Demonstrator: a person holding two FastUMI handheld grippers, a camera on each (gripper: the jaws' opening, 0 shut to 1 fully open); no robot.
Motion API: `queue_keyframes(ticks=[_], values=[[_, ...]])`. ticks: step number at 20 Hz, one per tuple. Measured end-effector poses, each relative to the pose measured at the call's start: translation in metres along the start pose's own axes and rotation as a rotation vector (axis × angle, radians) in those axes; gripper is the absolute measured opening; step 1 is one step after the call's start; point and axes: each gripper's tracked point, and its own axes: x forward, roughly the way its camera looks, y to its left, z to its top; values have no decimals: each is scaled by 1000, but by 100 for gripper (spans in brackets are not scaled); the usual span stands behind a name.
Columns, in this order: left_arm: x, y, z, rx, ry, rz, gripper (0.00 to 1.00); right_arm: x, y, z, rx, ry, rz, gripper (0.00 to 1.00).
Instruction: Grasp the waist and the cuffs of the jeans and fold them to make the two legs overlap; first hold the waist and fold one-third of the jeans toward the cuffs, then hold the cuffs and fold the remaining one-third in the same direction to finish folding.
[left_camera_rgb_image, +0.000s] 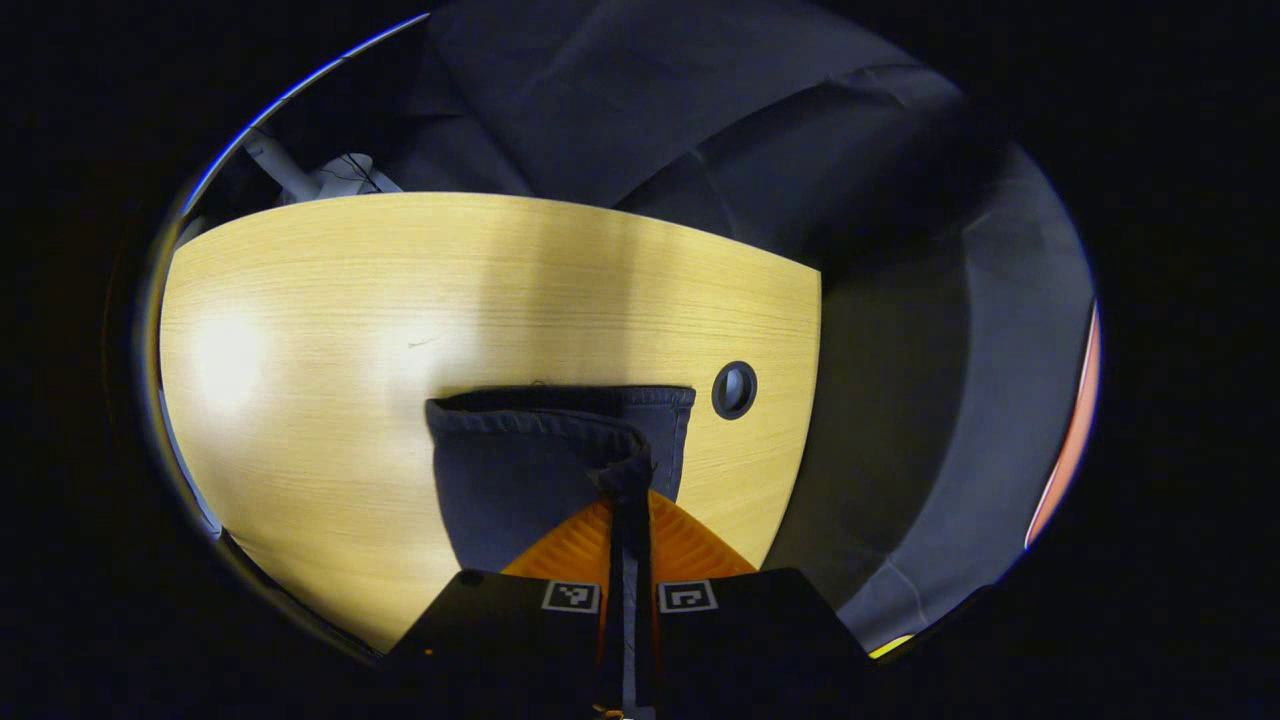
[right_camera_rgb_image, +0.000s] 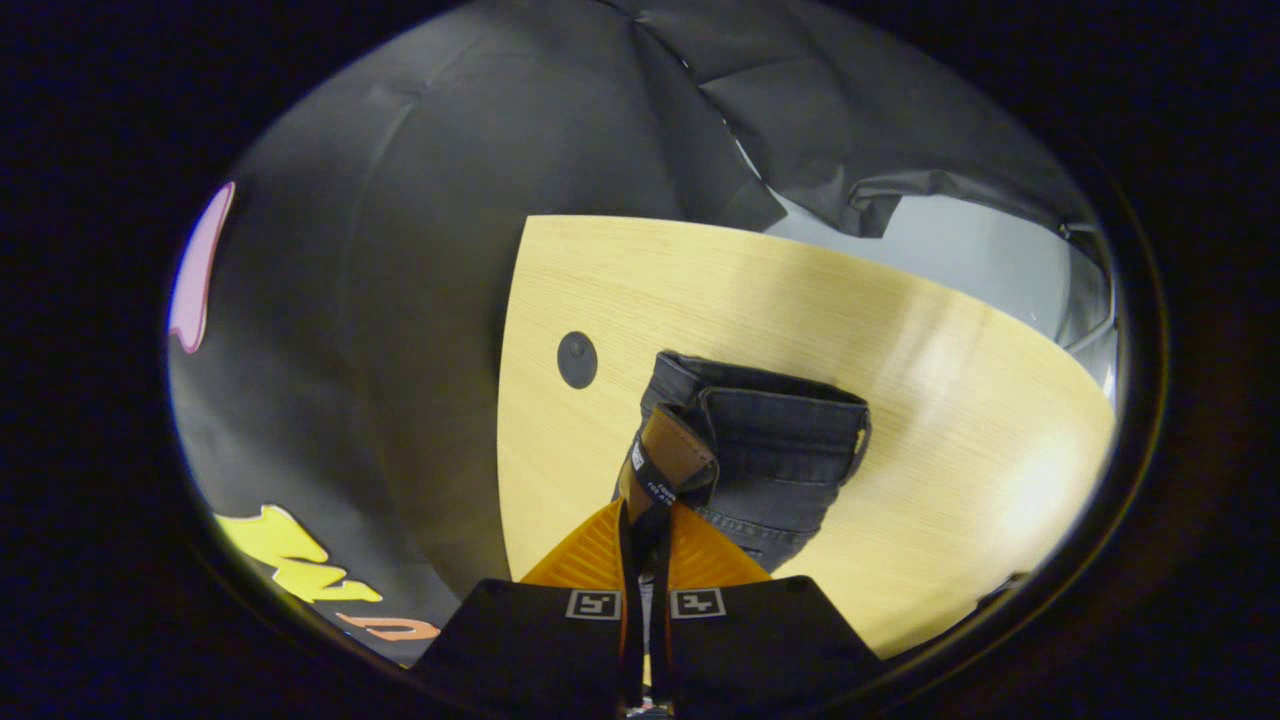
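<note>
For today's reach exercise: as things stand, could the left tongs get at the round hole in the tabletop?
Probably not yet: the left tongs are shut on the jeans' cuffs. The hole lies just beyond, on bare table, unobstructed once they let go.

Left tool black body, ribbed fingers, two square markers

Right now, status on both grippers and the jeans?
Left gripper shut on cuff hem. Right gripper shut on waistband. Jeans lifted over table. Nothing in the way.
</note>
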Motion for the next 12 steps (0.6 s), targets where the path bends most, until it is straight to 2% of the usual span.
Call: queue_keyframes(ticks=[4, 6, 7, 8, 9, 10, 11, 12], values=[[22, 7, 3, 13, 26, 17, 7, 21, -2, 6, 30, 8, -2, 4], [25, 2, 0, 40, 40, -3, 8, 25, -5, 8, 40, 6, -18, 4], [23, -1, 1, 49, 34, -6, 12, 27, -7, 9, 45, 4, -32, 5], [24, 0, 1, 59, 29, -7, 18, 30, -7, 9, 50, -1, -39, 9], [25, 0, 0, 67, 30, 0, 13, 31, -7, 11, 55, -12, -41, 13], [22, 1, -2, 69, 27, 7, 35, 28, -4, 13, 60, -26, -32, 23], [18, 0, -2, 64, 22, 3, 41, 26, -4, 15, 58, -40, -29, 28], [17, -1, -2, 60, 15, 6, 63, 21, -3, 18, 54, -58, -19, 30]])
